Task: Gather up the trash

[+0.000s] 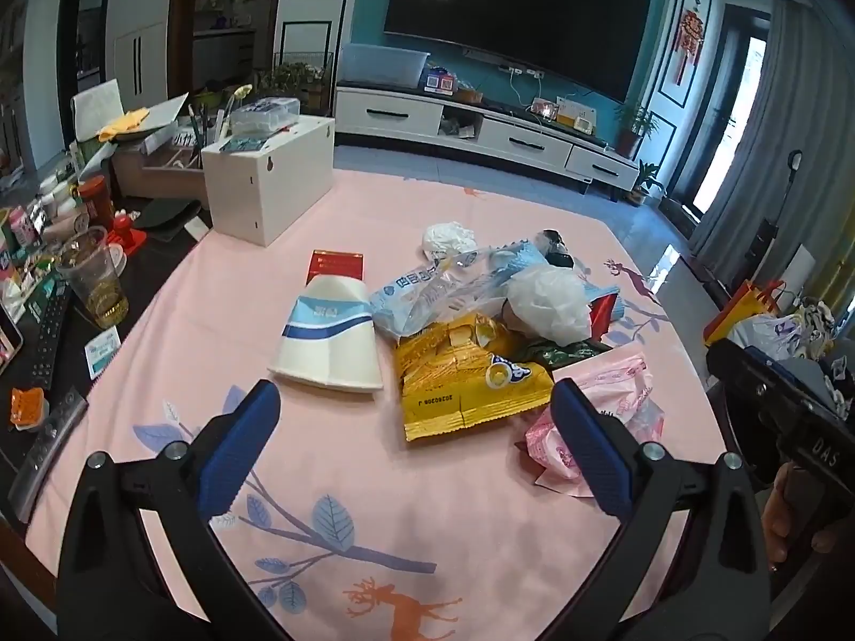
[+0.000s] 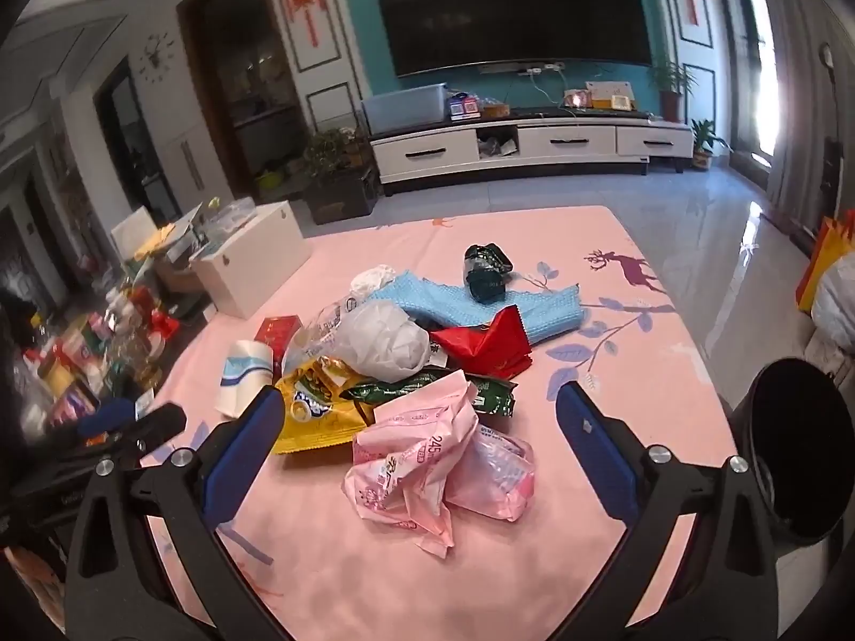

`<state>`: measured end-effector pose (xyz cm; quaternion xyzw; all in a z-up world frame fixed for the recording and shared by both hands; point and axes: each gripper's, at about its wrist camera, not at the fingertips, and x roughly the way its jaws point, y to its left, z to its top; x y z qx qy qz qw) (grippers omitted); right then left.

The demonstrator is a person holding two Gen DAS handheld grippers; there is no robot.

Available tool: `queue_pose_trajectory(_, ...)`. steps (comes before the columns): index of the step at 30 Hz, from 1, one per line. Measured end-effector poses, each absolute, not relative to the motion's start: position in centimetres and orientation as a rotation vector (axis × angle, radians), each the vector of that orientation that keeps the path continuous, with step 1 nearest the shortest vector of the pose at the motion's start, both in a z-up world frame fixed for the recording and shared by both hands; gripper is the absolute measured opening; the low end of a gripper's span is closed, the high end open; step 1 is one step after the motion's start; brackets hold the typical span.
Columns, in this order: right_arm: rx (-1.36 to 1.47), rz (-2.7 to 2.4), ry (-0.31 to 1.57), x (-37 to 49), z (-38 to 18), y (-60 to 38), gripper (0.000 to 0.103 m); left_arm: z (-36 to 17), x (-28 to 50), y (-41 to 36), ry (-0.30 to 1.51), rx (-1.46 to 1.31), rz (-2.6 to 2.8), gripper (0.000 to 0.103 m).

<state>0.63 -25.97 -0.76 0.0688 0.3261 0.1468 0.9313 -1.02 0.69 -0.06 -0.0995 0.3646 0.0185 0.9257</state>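
Both tools hang above the near edge of the counter (image 1: 331,245), which is covered by a pink cloth with leaf and deer prints. The left hand-held gripper (image 1: 416,416) has its blue fingers spread wide with nothing between them; the right hand-held gripper (image 2: 419,424) is likewise wide apart and holds nothing.

The trash lies heaped in the middle of the counter. Nearest the right tool is a crumpled pink wrapper (image 2: 427,459), lying just ahead of its fingers. Behind it sit a yellow snack bag (image 1: 465,379), a dark green wrapper (image 2: 433,392), a red wrapper (image 2: 486,344), a crumpled white plastic bag (image 2: 385,342), a blue cloth (image 2: 481,307) with a small dark packet (image 2: 483,270) on top, and a clear printed bag (image 1: 422,294). A flattened paper cup (image 1: 328,339) lies just left of the yellow bag, with a red box (image 1: 336,264) behind it.

At the far left corner stands a white box (image 1: 272,187). Along the left edge crowd a plastic cup (image 1: 99,278), a remote (image 1: 51,331) and assorted bottles. A dark bin (image 2: 791,443) stands at the right of the counter, beside the right tool.
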Motion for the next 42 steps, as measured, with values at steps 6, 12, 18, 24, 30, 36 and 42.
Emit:
queue_pose_trajectory(6,0.145,0.316,0.682,0.7,-1.0,-25.4,0.091,-0.4,-1.3,1.7,0.768,-0.25,0.022,0.1)
queue_pose_trajectory(12,0.138,0.326,0.689,0.6,-1.2,-25.2,0.089,-0.6,-1.1,1.5,0.773,-0.241,0.034,0.1)
queue_pose_trajectory(18,0.143,0.339,0.687,0.5,-1.2,-25.3,0.09,-0.9,-1.1,1.7,0.79,-0.259,0.001,0.1)
queue_pose_trajectory(24,0.157,0.329,0.695,0.7,-1.3,-25.6,0.09,-0.9,-1.7,1.6,0.786,-0.249,0.006,0.1)
queue_pose_trajectory(30,0.186,0.337,0.705,0.8,-1.4,-25.9,0.09,-1.3,-1.7,2.5,0.807,-0.31,-0.006,0.1)
queue_pose_trajectory(36,0.159,0.325,0.704,0.5,-1.4,-26.0,0.091,-1.3,-1.6,2.7,0.802,-0.314,-0.004,0.1)
queue_pose_trajectory(42,0.177,0.319,0.7,0.6,-1.4,-26.3,0.097,-1.4,-1.7,2.6,0.8,-0.315,-0.01,0.1)
